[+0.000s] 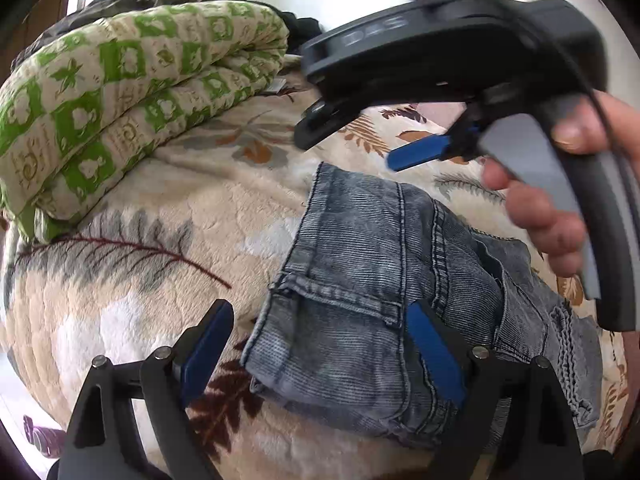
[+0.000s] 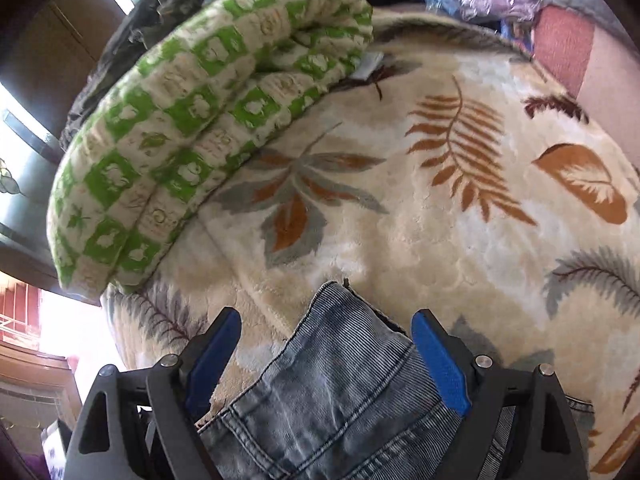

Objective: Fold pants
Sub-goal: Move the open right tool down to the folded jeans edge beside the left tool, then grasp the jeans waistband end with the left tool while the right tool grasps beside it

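Left gripper [image 1: 320, 344] hanging spread over the folded jeans [image 1: 400, 300], gripping nothing. Right gripper [image 2: 326, 344] also gaping, straddling jeans' top edge. Jeans lying on leaf-print blanket [image 2: 440, 240], near rolled green quilt [image 2: 192, 128].

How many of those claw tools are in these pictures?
2. The left claw hangs open over the folded jeans; the right claw, also open, sits above the jeans' far end, held by a hand. None seem hidden.

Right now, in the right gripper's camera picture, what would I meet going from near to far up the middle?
Right gripper → jeans → cream leaf-print blanket → folded green-checked quilt.
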A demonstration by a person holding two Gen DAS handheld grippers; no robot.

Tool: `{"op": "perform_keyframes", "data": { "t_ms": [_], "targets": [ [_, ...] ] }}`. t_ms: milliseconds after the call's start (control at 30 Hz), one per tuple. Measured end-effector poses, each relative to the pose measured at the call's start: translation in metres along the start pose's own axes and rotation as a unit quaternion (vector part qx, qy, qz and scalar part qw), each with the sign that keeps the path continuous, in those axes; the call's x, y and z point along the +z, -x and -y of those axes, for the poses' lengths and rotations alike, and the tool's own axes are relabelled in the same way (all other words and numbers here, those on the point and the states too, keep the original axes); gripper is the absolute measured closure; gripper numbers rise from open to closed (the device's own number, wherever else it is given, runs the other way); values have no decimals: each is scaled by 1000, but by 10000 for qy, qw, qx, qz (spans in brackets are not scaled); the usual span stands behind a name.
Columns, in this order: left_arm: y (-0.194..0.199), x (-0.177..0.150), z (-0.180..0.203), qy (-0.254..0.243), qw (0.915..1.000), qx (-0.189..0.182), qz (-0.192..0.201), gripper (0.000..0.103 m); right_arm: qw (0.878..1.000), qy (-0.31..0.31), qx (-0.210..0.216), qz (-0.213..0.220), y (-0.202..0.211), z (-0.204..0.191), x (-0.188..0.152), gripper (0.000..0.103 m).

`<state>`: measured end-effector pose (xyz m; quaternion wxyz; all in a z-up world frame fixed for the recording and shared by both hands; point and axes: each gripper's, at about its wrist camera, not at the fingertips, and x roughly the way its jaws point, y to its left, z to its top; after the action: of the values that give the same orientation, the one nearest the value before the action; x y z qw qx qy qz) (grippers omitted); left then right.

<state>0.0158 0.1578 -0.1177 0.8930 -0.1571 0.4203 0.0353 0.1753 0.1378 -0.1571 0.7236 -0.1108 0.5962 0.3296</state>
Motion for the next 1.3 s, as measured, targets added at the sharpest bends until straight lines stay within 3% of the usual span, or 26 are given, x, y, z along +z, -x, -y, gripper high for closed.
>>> {"op": "perform_keyframes", "data": {
  "t_ms": [133,267,400,433,500,567,733,833,933,1100,1200,1300],
  "targets": [
    [-5,0,5,-134,9999,-90,-42,14,9997,157,-44,-205,-18,-6,5,19],
    [-12,0,8,-214,9995,-158,-139,26,9985,164,-228,-462,-36,-4,6,33],
    [-14,0,10,-282,9993,-215,-116,38,9980,51,-264,-577,-49,4,2,62],
    [-14,1,9,-261,9993,-241,-123,45,9981,59,-287,-551,-49,5,0,66],
    [-16,2,9,-273,9988,-373,-129,56,9978,123,-402,-510,-46,6,-3,84],
    [-13,2,14,-423,9981,-440,-65,67,9984,98,-396,-382,-37,8,-8,92],
    [-3,2,21,-628,9961,-592,155,78,9989,81,-420,166,4,8,-27,97],
    [10,-2,33,-950,9927,-566,478,79,9977,-24,-406,538,34,11,-40,97],
    [31,-15,58,-1647,9803,-457,989,80,9942,-219,-330,999,75,20,-59,97],
    [57,-31,96,-2389,9570,-633,1519,80,9839,-627,-201,1663,130,42,-100,97],
    [72,-42,127,-2694,9458,-811,1623,81,9742,-940,-164,2047,163,62,-134,97],
    [85,-54,169,-2996,9333,-1251,1536,81,9611,-1321,-143,2421,198,91,-171,97]
  ]
}}
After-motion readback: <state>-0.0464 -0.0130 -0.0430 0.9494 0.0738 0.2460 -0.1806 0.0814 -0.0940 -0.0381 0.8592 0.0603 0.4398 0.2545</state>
